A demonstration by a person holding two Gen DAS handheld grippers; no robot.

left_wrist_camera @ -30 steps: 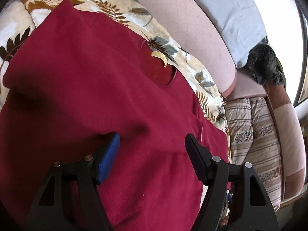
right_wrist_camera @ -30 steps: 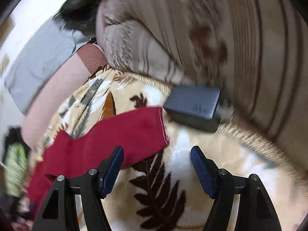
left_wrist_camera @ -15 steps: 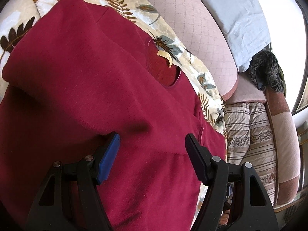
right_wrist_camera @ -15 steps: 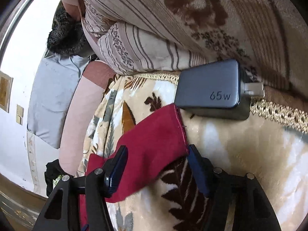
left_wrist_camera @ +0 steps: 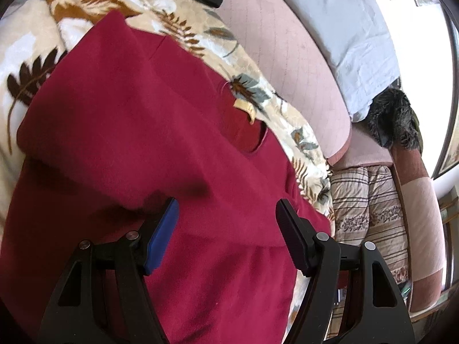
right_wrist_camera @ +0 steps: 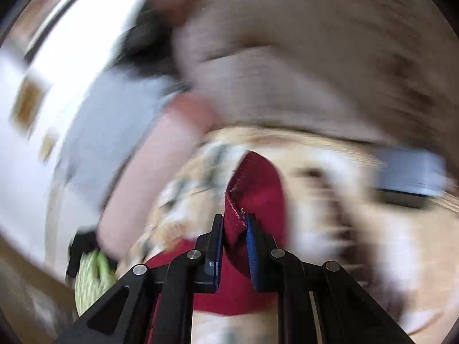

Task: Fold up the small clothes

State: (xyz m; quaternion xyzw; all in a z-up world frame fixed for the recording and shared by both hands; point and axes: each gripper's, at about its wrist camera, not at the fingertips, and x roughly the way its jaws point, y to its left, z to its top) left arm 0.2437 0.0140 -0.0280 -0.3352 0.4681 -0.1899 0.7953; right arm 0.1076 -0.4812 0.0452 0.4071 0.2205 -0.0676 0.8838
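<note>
Right wrist view: the right hand-held gripper (right_wrist_camera: 233, 223), angled downward, has just closed, pinching the red sleeve (right_wrist_camera: 255, 177). The left hand-held gripper (left_wrist_camera: 226, 212) tilts down over the red shirt (left_wrist_camera: 137, 120), jaws apart, empty.

The right gripper (right_wrist_camera: 233, 223) is pinching the hem of the red sleeve (right_wrist_camera: 258, 183), its jaws having just been closing, with the cloth now pressed between the blue pads (right_wrist_camera: 252, 246). The sleeve is standing up from the pads and folding over toward the right. Everything around is smearing with blur. A leaf-print blanket (right_wrist_camera: 338, 229) is lying beneath the sleeve. A dark charger (right_wrist_camera: 410, 175) is sitting on the blanket at the right, well apart from the sleeve. A pink cushion (right_wrist_camera: 160, 154) and a grey pillow (right_wrist_camera: 109, 126) are showing at the left, and something green (right_wrist_camera: 91, 275) is showing at the lower left.
</note>
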